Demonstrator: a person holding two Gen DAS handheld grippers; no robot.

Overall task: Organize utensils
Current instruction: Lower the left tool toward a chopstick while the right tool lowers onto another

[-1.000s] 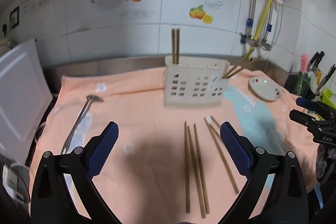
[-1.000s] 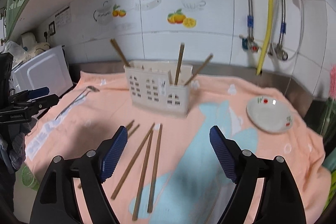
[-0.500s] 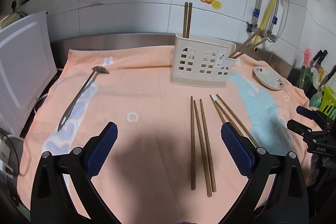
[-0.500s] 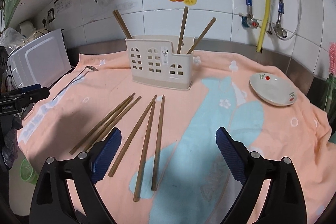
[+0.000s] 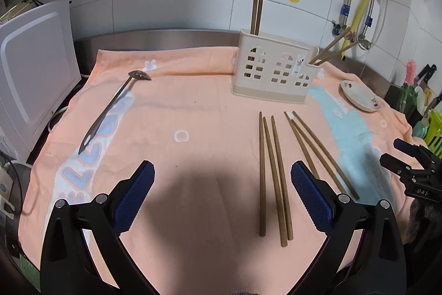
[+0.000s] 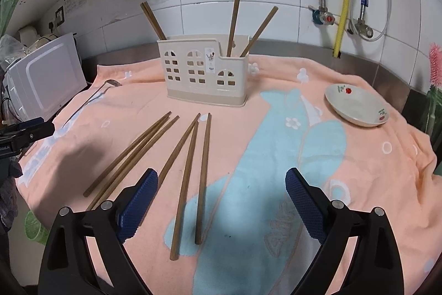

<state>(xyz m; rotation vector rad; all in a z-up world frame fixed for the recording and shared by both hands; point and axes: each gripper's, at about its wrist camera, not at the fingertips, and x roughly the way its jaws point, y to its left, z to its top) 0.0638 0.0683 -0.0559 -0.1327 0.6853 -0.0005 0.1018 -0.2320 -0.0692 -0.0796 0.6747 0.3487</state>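
Left wrist view: your left tool [image 5: 222, 192] stands wide open at the bottom of the frame with nothing between its pads. Six loose chopsticks [image 5: 273, 173] lie on the peach towel [image 5: 193, 107] over the worktop, right of centre: three together, then three more fanned just beside them. The cream holder [image 5: 273, 73] stands upright beyond them at upper centre, with chopsticks already in its left and right compartments. A metal ladle [image 5: 116, 107] lies at centre left, well apart from the rest. Your right tool [image 5: 408, 167] shows at the right edge.

Right wrist view: your right tool [image 6: 221, 201] has just been opening and now gapes wide, holding nothing. Two chopsticks [image 6: 193, 170] run between its pads on the towel, untouched. The other chopsticks [image 6: 129, 156] lie to the left. The holder [image 6: 204, 76] sits at upper centre, a small dish [image 6: 356, 109] at right.

Assessment: the chopsticks look light, stiff and thin, lying flat on soft cloth, so they may roll or slip. You would best pinch a pair across mid-length, pressing slightly into the towel.
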